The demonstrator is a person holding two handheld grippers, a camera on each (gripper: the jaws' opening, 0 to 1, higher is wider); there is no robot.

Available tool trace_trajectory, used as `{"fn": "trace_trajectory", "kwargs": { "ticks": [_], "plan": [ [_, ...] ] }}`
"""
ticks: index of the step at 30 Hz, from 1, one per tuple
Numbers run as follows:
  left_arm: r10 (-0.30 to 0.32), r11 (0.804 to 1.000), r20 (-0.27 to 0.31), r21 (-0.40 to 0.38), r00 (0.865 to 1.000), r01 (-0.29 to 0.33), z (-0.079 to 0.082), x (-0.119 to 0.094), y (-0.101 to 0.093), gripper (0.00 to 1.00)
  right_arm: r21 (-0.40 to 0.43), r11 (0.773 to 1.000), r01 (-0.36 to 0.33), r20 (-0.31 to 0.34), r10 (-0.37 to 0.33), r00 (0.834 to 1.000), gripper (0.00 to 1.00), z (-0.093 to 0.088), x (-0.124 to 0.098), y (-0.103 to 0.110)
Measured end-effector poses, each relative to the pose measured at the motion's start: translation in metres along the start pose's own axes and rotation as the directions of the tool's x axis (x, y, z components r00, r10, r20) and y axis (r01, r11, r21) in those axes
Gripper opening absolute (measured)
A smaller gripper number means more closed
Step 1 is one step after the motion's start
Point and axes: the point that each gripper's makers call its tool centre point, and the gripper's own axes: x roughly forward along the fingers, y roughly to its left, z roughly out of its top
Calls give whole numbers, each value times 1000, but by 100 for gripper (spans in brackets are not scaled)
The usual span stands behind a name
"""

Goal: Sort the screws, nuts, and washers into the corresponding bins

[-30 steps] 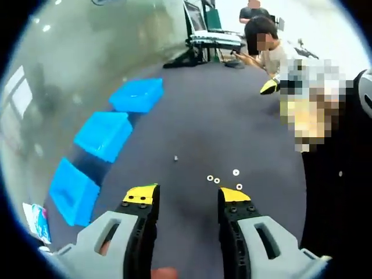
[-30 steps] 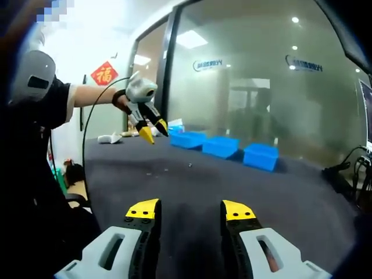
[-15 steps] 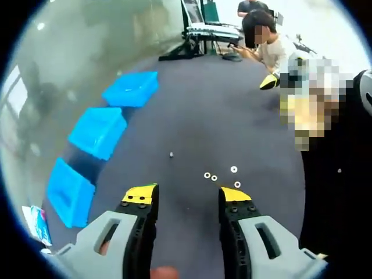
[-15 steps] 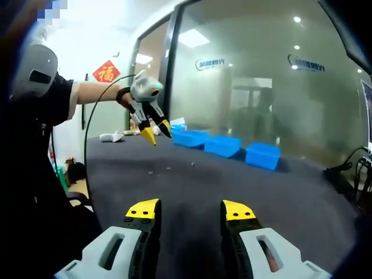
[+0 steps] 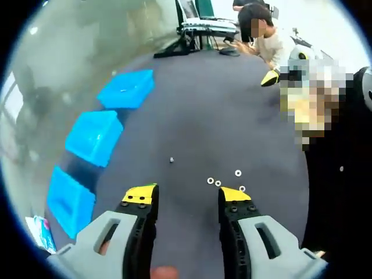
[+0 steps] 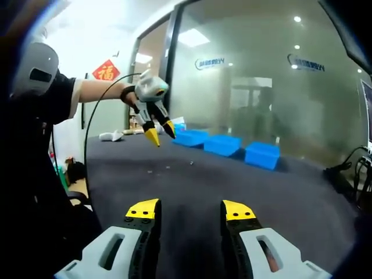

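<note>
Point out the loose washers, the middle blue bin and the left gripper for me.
washers (image 5: 238,173): left gripper view, on the farthest ring of the cluster.
middle blue bin (image 5: 94,136): left gripper view, on its open top.
left gripper (image 6: 161,132): right gripper view, between its yellow tips.

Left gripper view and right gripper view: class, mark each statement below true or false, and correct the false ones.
1. Three blue bins stand in a row on the dark table. True.
2. The left gripper is shut on a washer. False: it is open and holds nothing.
3. Four white washers lie on the table near the left gripper's tips. True.
4. The washers already lie inside a bin. False: they lie on the bare table, apart from the bins.
5. In the right gripper view, the left gripper hangs above the table. True.
6. The right gripper grips a bin. False: it is open and empty.
</note>
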Motion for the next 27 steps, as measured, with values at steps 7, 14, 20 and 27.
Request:
{"fn": "trace_trajectory", "kwargs": {
  "ticks": [7,14,20,27],
  "plan": [
    [-1,1000,-9,7,1000,1,5,8,5,39,5,1000,5,0,-5,1000,37,-2,-1,-2],
    [3,1000,-42,20,999,-2,5,20,16,39,13,1000,2,-1,-2,1000,37,-6,-1,-2],
    [2,1000,-41,-9,999,-2,11,33,23,37,14,1000,-1,1,1,1000,37,-7,-1,-2],
    [-10,1000,-52,-16,999,10,17,53,33,35,15,1000,-4,3,4,1000,37,-6,-1,-2]
  ]
}}
